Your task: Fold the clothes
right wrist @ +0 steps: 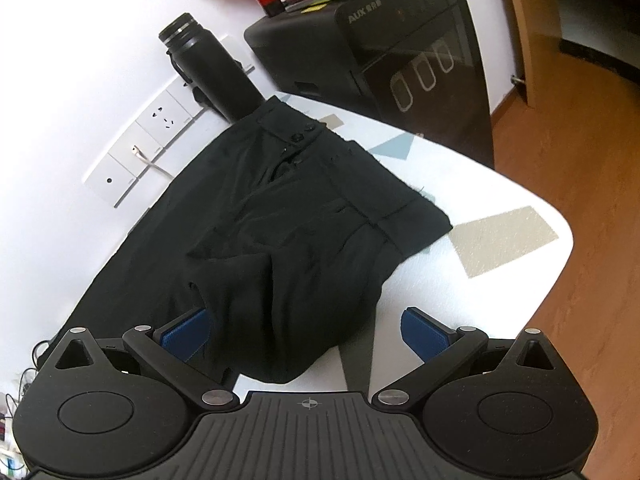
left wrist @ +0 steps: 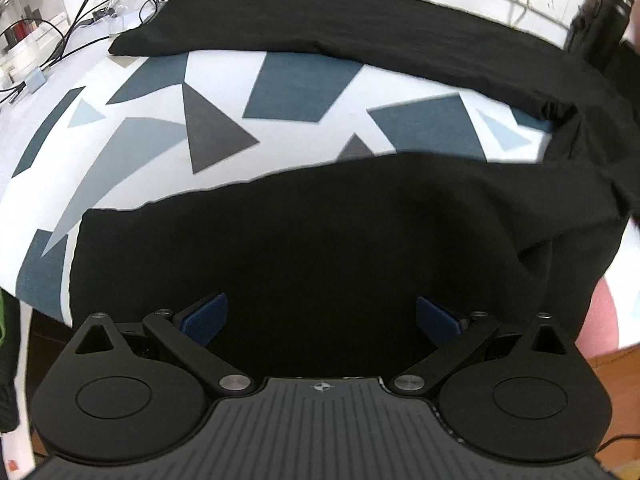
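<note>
Black trousers [left wrist: 320, 248] lie on a white table with a grey-blue geometric pattern [left wrist: 208, 112]. In the left wrist view the two legs spread apart, the far leg [left wrist: 320, 24] along the wall. My left gripper [left wrist: 320, 320] is open just above the near leg, blue pads [left wrist: 204, 318] wide apart, empty. In the right wrist view the trousers' waist with buttons [right wrist: 300, 136] lies far, and a folded bulge of cloth [right wrist: 288, 300] sits between the open pads of my right gripper [right wrist: 308, 338]. Nothing is clamped.
A black flask [right wrist: 212, 68] stands by the waistband near the wall sockets [right wrist: 156, 128]. A black AUX appliance [right wrist: 380, 48] stands beyond the table. Cables [left wrist: 80, 28] and a clear box [left wrist: 28, 16] lie at the far left. The table edge [right wrist: 552, 280] drops to wooden floor.
</note>
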The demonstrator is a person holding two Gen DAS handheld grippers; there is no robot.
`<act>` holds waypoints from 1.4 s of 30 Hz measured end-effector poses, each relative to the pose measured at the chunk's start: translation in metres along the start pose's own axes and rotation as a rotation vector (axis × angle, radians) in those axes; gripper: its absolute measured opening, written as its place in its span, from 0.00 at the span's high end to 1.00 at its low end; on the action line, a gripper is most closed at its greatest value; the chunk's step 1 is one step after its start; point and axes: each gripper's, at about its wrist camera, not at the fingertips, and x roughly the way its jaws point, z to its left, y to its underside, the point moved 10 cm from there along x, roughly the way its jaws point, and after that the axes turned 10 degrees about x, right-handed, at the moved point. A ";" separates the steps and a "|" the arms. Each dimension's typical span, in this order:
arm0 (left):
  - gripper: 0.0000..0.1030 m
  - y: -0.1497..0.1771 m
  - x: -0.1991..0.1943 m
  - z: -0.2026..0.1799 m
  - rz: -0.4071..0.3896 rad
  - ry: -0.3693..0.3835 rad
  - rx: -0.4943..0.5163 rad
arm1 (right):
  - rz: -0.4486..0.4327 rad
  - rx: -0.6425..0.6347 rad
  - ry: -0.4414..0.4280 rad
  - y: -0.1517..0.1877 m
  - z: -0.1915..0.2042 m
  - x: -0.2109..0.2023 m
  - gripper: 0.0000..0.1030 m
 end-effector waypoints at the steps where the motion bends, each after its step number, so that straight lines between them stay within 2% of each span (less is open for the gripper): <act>1: 0.27 -0.003 0.000 0.002 -0.011 -0.005 -0.002 | 0.002 0.005 0.001 0.001 0.000 0.001 0.01; 3: 0.91 -0.014 -0.003 0.003 -0.030 -0.006 0.012 | 0.006 0.010 0.006 0.001 0.000 0.002 0.01; 5: 0.95 -0.022 -0.002 0.004 -0.007 0.034 -0.014 | 0.004 0.016 0.012 0.001 -0.001 0.003 0.01; 9: 0.96 -0.035 0.007 0.020 -0.010 -0.041 -0.051 | 0.004 0.041 0.019 0.003 -0.004 0.006 0.01; 11: 0.96 -0.042 0.012 0.028 -0.008 -0.003 -0.107 | 0.006 0.045 0.028 0.006 -0.006 0.007 0.01; 13: 0.83 -0.049 0.010 0.030 -0.015 0.052 -0.130 | 0.011 0.045 0.029 0.009 -0.005 0.007 0.01; 14: 0.61 -0.053 0.009 0.029 -0.028 0.068 -0.112 | 0.013 0.042 0.027 0.010 -0.003 0.007 0.01; 15: 0.29 -0.057 0.006 0.027 -0.048 0.064 -0.073 | 0.014 0.036 0.024 0.011 -0.002 0.006 0.01; 16: 0.18 -0.063 0.004 0.025 -0.070 0.060 -0.027 | 0.011 0.024 0.026 0.011 0.000 0.006 0.01; 17: 0.13 -0.068 0.002 0.020 -0.103 0.050 0.037 | 0.007 0.010 0.030 0.012 0.002 0.006 0.01; 19: 0.12 -0.078 -0.001 0.009 -0.139 0.049 0.177 | 0.001 -0.015 0.041 0.012 0.005 0.006 0.01; 24: 0.06 -0.088 0.010 -0.028 -0.145 0.107 0.581 | 0.033 -0.014 0.060 0.021 0.011 0.016 0.01; 26: 0.07 -0.086 0.019 -0.037 -0.132 0.103 0.679 | 0.047 -0.023 0.063 0.030 0.016 0.019 0.01; 27: 0.11 -0.083 0.021 -0.044 -0.119 0.134 0.710 | 0.054 -0.029 0.063 0.034 0.019 0.019 0.01; 29: 0.22 -0.075 0.014 -0.063 -0.101 0.293 0.750 | 0.070 -0.040 0.062 0.042 0.025 0.020 0.01; 31: 0.22 -0.070 0.004 -0.076 -0.093 0.433 0.762 | 0.074 -0.038 0.061 0.047 0.030 0.018 0.01; 32: 0.19 -0.069 0.000 -0.080 -0.090 0.491 0.757 | 0.071 -0.038 0.062 0.048 0.031 0.017 0.01; 33: 0.09 -0.067 -0.002 -0.083 -0.079 0.539 0.750 | 0.066 -0.038 0.066 0.048 0.032 0.015 0.01; 34: 0.04 -0.066 -0.001 -0.085 -0.057 0.570 0.744 | 0.060 -0.038 0.070 0.048 0.032 0.013 0.01; 38: 0.00 -0.059 0.022 -0.085 0.037 0.539 0.743 | 0.053 -0.019 0.100 0.050 0.024 0.009 0.01; 42: 0.00 -0.057 0.022 -0.090 0.002 0.517 0.793 | 0.046 0.001 0.117 0.052 0.017 0.004 0.01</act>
